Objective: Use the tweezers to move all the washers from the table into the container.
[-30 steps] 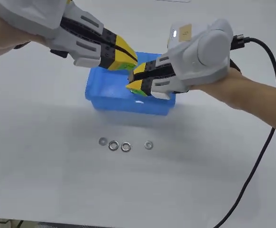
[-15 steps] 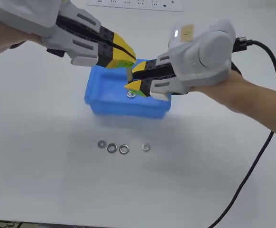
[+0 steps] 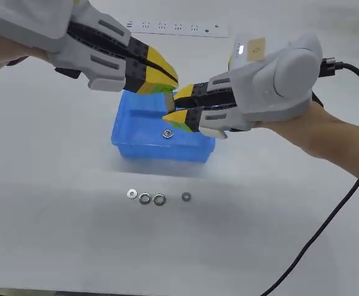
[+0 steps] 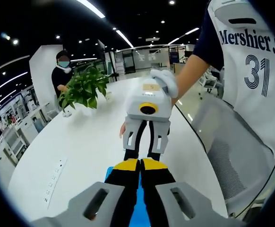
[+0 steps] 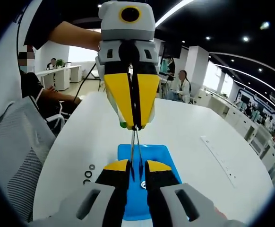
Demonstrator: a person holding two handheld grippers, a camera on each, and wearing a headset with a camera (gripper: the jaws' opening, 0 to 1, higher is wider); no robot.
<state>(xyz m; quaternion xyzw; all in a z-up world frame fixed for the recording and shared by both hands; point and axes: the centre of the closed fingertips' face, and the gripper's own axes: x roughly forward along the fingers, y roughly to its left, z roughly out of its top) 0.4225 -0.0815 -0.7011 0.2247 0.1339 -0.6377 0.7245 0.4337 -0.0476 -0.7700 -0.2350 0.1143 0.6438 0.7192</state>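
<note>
Over the blue container [image 3: 130,140] my left gripper [image 3: 169,83] comes in from the upper left, shut on the top of thin metal tweezers [image 5: 136,146]. They hang between the jaws of my right gripper [image 3: 172,105], which stand a little apart on either side. One washer [image 3: 168,134] lies on the container's floor. Several washers [image 3: 152,198] lie in a row on the white table in front of the container, one [image 3: 186,197] slightly apart. The right gripper view shows the left gripper [image 5: 136,124] head-on, above my right gripper [image 5: 136,166], the container [image 5: 161,156] and the washers [image 5: 88,176].
A white power strip [image 3: 179,28] lies at the table's far edge. A black cable [image 3: 337,209] trails from the right gripper across the table's right side. A potted plant [image 4: 83,90] and people stand in the background.
The camera has shifted. Both grippers stay over the container. A washer now shows plainly on the container's floor, clear of the right jaws, where a second ago there was only a pale glint.
</note>
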